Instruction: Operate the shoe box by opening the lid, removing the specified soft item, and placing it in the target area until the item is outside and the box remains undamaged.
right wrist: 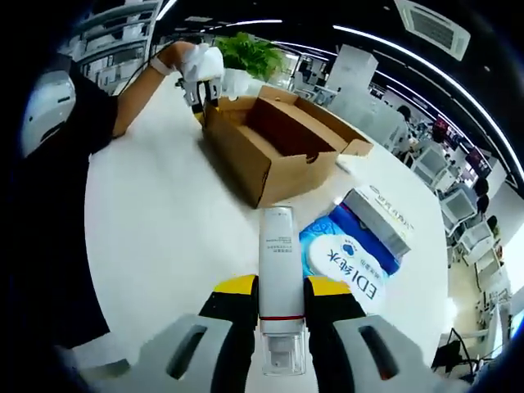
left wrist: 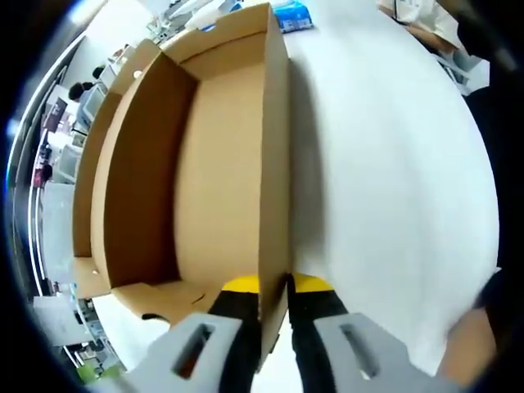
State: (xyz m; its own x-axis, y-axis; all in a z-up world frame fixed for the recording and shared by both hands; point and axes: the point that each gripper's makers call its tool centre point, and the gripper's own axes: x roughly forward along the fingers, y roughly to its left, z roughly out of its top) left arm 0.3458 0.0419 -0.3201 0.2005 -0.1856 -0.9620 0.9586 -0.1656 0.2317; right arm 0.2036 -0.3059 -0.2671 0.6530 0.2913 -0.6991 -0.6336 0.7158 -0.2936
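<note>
The open brown shoe box (left wrist: 221,164) lies on the white table, and its inside looks bare. My left gripper (left wrist: 274,296) is shut on the rim of the box's near side wall, one jaw inside and one outside. In the right gripper view the box (right wrist: 270,147) sits further off, with the left gripper (right wrist: 201,88) held at its far corner by a white-gloved hand. My right gripper (right wrist: 280,301) is shut on a white tube (right wrist: 278,254) with a red band and a clear cap, which points away over the table.
A blue and white packet (right wrist: 352,262) lies on the table (right wrist: 155,221) just right of the tube; it also shows past the box (left wrist: 293,16). A green plant (right wrist: 250,53) stands behind the box. A person's dark sleeve runs along the left.
</note>
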